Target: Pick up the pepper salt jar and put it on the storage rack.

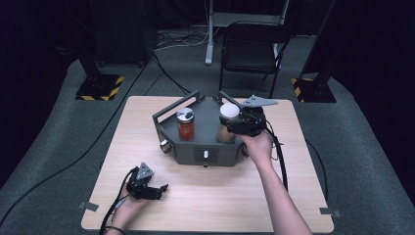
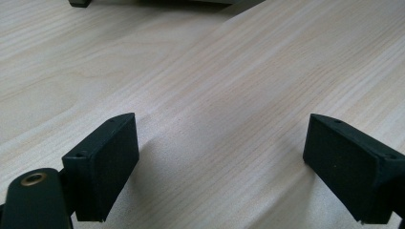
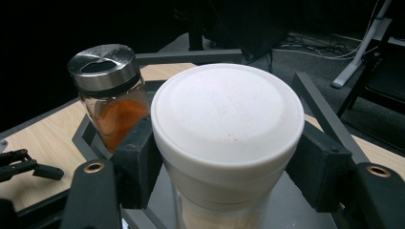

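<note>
Right gripper (image 3: 224, 167) clamped on a white-lidded jar (image 3: 228, 124), one black jaw pressed against each side just under the lid rim, pale powder visible through the glass below the jaws. Seen in the high view as the right gripper (image 1: 234, 122) reaching into a dark grey tray (image 1: 205, 147) with raised rails, the right hand (image 1: 258, 145) behind it at the tray's front edge. Beyond the jaws and off to one side in the right gripper view, a glass spice jar (image 3: 111, 100) with a metal shaker lid and orange contents, tilted in that view, near the held jar but whether touching cannot be told. Left gripper (image 2: 222, 167) with jaws wide apart, nothing between them but bare light wooden table (image 2: 229, 86), pads just above or on the surface. In the high view, left gripper (image 1: 159, 190) low on the table well apart from the tray, left hand (image 1: 128, 208) behind it, cable trailing off the near edge.
</note>
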`<state>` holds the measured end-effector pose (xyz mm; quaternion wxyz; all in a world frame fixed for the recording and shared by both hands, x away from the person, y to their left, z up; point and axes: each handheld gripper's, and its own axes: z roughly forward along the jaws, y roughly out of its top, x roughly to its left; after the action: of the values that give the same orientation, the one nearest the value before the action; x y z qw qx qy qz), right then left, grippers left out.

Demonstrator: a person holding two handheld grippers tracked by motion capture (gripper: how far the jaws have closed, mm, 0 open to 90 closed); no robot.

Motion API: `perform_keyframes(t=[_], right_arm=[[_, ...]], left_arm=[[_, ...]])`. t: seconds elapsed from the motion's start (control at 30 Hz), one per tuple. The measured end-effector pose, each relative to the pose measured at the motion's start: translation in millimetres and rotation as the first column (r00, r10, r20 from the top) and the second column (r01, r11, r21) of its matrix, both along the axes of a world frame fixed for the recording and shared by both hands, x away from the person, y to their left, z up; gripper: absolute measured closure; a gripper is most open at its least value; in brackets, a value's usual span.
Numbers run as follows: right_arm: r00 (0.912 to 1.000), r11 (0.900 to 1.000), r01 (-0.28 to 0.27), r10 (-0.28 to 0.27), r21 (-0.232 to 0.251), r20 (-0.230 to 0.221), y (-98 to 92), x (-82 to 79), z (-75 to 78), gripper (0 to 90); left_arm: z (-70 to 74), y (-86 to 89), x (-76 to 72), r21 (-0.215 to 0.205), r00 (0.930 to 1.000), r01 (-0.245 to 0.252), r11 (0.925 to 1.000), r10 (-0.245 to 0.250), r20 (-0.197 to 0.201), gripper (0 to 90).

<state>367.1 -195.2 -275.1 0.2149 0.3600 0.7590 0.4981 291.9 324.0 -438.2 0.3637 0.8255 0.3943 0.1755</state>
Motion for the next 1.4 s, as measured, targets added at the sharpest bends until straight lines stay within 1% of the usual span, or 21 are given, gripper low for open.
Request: perform_keyframes(t=[0.3, 0.37, 0.43, 0.53, 0.6, 0.7, 0.77, 0.87, 1.03, 1.1, 1.17, 1.2, 1.23, 1.33, 1.4], right_arm=[[0.9999, 1.0, -0.012, 0.012, 0.009, -0.004, -2.4, 3.9, -1.5, 32.3], [0.9998, 1.0, -0.017, 0.017, 0.019, -0.009, -4.3, 5.0, -1.9, 31.7], [0.9998, 0.999, -0.02, 0.02, 0.029, -0.004, -6.5, 4.3, -3.3, 29.9], [0.9998, 0.999, -0.017, 0.018, 0.035, -0.011, -9.8, 3.7, -3.4, 25.0], [0.9997, 0.999, -0.016, 0.016, 0.044, -0.016, -13.3, 3.1, -4.7, 23.2], [0.9997, 0.999, -0.012, 0.013, 0.045, -0.022, -18.1, 0.8, -7.5, 20.1], [0.9996, 0.999, -0.013, 0.014, 0.039, -0.025, -21.2, -1.2, -9.9, 18.7], [0.9997, 1.0, -0.011, 0.011, 0.016, -0.02, -24.9, -5.8, -13.6, 17.6], [0.9998, 1.0, -0.002, 0.001, -0.006, -0.019, -32.8, -13.1, -21.9, 16.6], [0.9999, 1.0, 0.0, 0.0, -0.008, -0.012, -36.7, -16.6, -26.3, 16.7], [0.9998, 1.0, 0.003, -0.003, -0.023, -0.019, -39.0, -18.3, -27.8, 15.9], [0.9999, 1.0, 0.006, -0.006, -0.027, -0.014, -39.8, -20.3, -29.8, 16.3], [0.9999, 1.0, 0.008, -0.008, -0.028, -0.009, -41.2, -22.2, -32.1, 16.2], [0.9997, 1.0, 0.009, -0.01, -0.028, -0.024, -45.9, -24.3, -36.9, 15.8], [0.9995, 0.999, 0.017, -0.017, -0.031, -0.025, -48.4, -26.8, -41.5, 15.9]], left_arm=[[0.0, -0.1, -0.1, 0.0, 1.0, 0.0, 1.0, 0.0, 0.0, 11.4], [0.0, -0.1, -0.1, 0.0, 1.0, 0.0, 1.0, 0.0, 0.0, 11.4], [-0.3, -0.1, -0.2, -0.002, 1.0, -0.002, 1.0, 0.002, 0.0, 11.4], [0.0, -0.1, -0.1, 0.0, 1.0, 0.0, 1.0, 0.0, 0.0, 11.3], [-0.2, -0.1, -0.2, -0.001, 1.0, -0.001, 1.0, 0.001, 0.0, 11.3], [0.0, -0.1, -0.1, 0.0, 1.0, 0.0, 1.0, 0.0, 0.0, 11.3], [0.0, -0.1, -0.1, 0.0, 1.0, 0.0, 1.0, 0.0, 0.0, 11.3], [0.0, -0.1, -0.1, 0.0, 1.0, 0.0, 1.0, 0.0, 0.0, 11.3], [-0.3, -0.4, -0.5, -0.002, 1.0, -0.003, 1.0, 0.003, 0.001, 11.3], [-0.4, -0.5, -0.5, -0.002, 1.0, -0.003, 1.0, 0.003, 0.001, 11.3], [-0.3, -0.5, -0.6, -0.002, 1.0, -0.004, 1.0, 0.004, 0.001, 11.3], [-0.4, -0.5, -0.6, -0.002, 1.0, -0.004, 1.0, 0.004, 0.001, 11.3], [-0.3, -0.5, -0.6, -0.002, 1.0, -0.003, 1.0, 0.003, 0.001, 11.3], [-0.3, -0.5, -0.6, -0.002, 1.0, -0.004, 1.0, 0.004, 0.001, 11.3], [-0.3, -0.5, -0.6, -0.002, 1.0, -0.004, 1.0, 0.004, 0.001, 11.3]])
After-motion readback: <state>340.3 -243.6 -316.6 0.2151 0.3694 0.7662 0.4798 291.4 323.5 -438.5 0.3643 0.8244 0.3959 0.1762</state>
